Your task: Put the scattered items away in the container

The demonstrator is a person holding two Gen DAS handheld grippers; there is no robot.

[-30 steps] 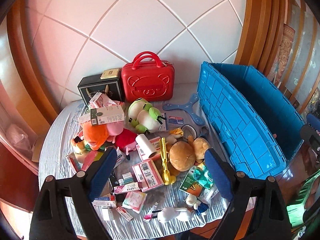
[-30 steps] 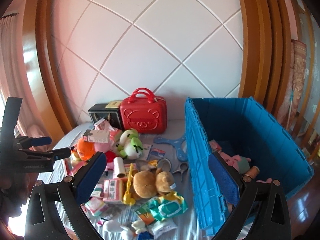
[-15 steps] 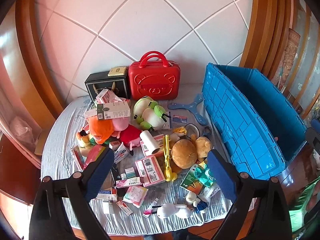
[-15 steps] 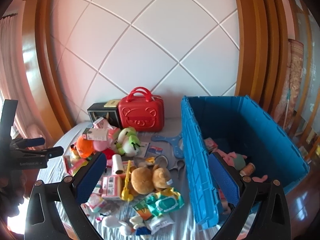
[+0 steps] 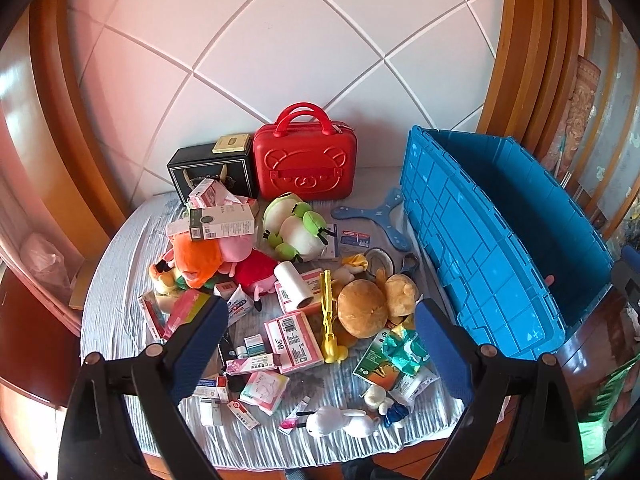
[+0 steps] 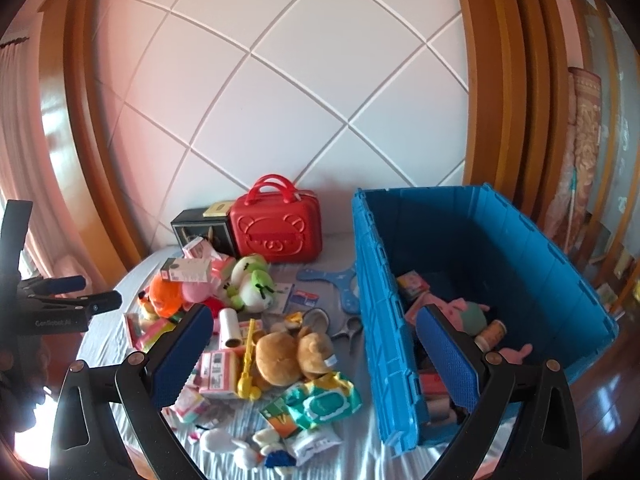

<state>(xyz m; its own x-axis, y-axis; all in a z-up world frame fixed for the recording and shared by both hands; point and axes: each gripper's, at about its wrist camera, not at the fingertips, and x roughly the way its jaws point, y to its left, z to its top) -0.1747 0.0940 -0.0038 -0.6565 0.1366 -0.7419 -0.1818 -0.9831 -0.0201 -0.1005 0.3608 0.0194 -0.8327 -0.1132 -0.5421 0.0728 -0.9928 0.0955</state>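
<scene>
A heap of toys and boxes covers the grey cloth: a brown plush bear, a green frog plush, an orange plush, pink cartons, a white roll and a yellow clip toy. The blue crate stands at the right and holds a pink plush and small items. My left gripper hovers open above the near pile. My right gripper is open too, high above the crate's left wall. Neither holds anything.
A red bear-embossed case and a black gift box stand against the white padded wall. A blue boomerang lies beside the crate. The left gripper's body shows at the far left of the right wrist view. Wooden frames flank both sides.
Both grippers have drawn back and risen a little, so the pile and crate look slightly smaller and lower. Nothing on the table has moved; both stay open.
</scene>
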